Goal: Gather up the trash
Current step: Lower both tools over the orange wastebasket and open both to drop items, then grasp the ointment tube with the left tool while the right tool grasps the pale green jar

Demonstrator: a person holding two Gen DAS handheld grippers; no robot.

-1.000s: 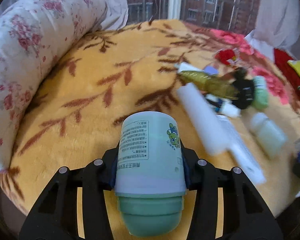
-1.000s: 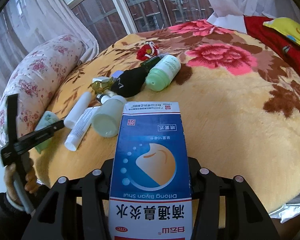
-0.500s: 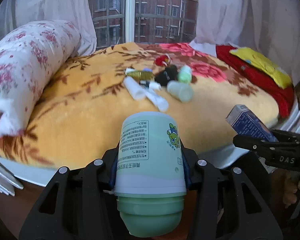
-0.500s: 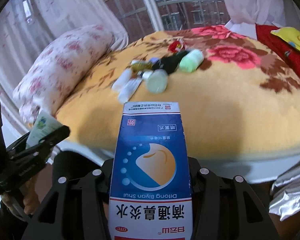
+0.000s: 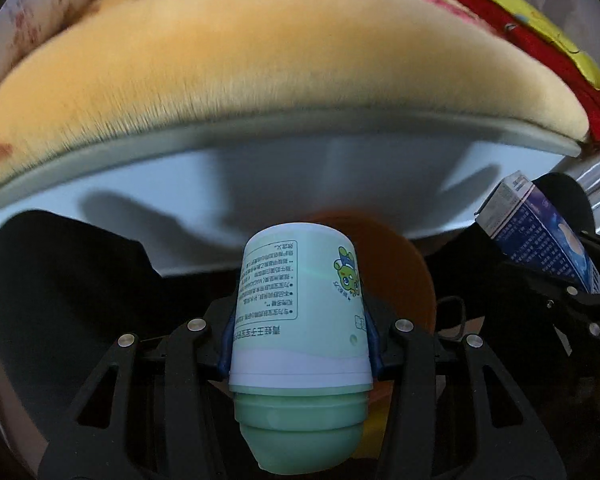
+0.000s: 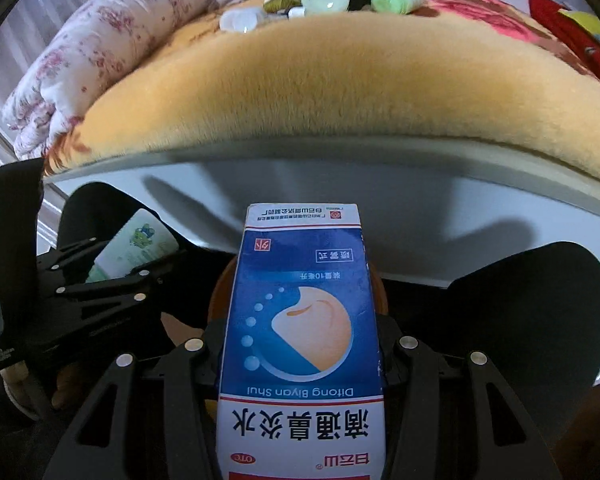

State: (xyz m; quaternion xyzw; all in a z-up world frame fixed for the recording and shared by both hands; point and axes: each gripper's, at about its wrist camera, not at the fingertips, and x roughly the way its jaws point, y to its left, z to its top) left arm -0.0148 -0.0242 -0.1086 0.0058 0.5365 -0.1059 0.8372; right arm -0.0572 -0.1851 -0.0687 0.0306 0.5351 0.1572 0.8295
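We've dropped below the bed edge [image 6: 340, 160], left gripper [image 5: 300, 320] clamped on green bottle [image 5: 300, 304], right gripper [image 6: 300, 344] on blue box [image 6: 300, 320], likely bin-bound.

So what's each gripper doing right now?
Left gripper: shut on the green bottle.
Right gripper: shut on the blue box.
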